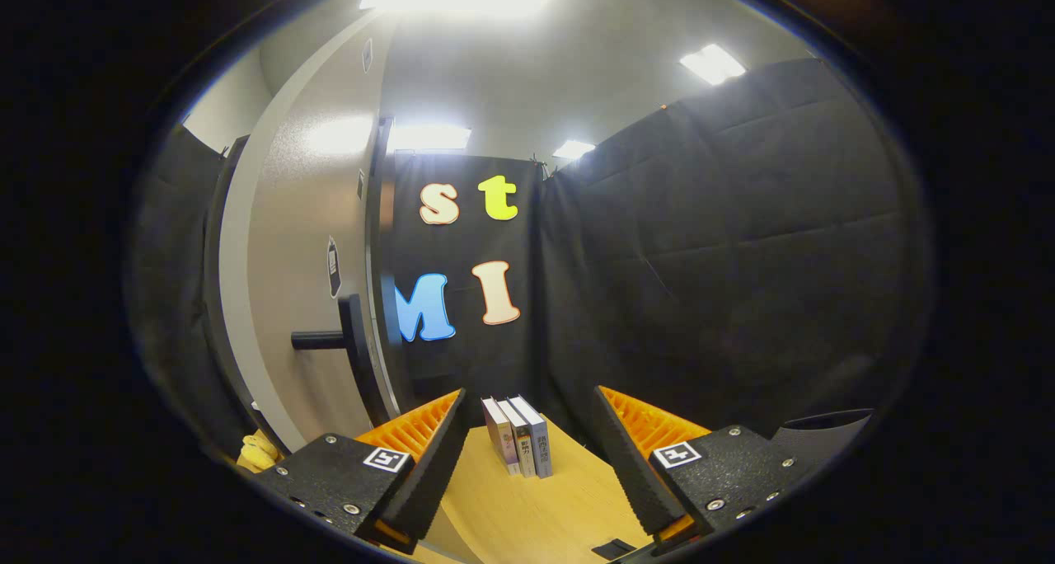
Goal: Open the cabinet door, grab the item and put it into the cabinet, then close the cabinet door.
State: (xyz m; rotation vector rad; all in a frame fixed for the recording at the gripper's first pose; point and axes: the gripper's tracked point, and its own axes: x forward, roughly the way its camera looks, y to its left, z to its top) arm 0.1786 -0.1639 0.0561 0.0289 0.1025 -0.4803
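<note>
Gripper point(527, 457) hovering with fingers apart above the worktop point(536, 523).
Three books point(518, 446) are standing upright just ahead, cabinet door point(305, 284) looming beside them.

Ceiling panels point(714, 63) above my view blow out to white glare, the cabinet door point(313, 242) carries a soft reflection, the worktop point(527, 506) is evenly lit, and straight edges bow toward the dim, soft rim.
</note>
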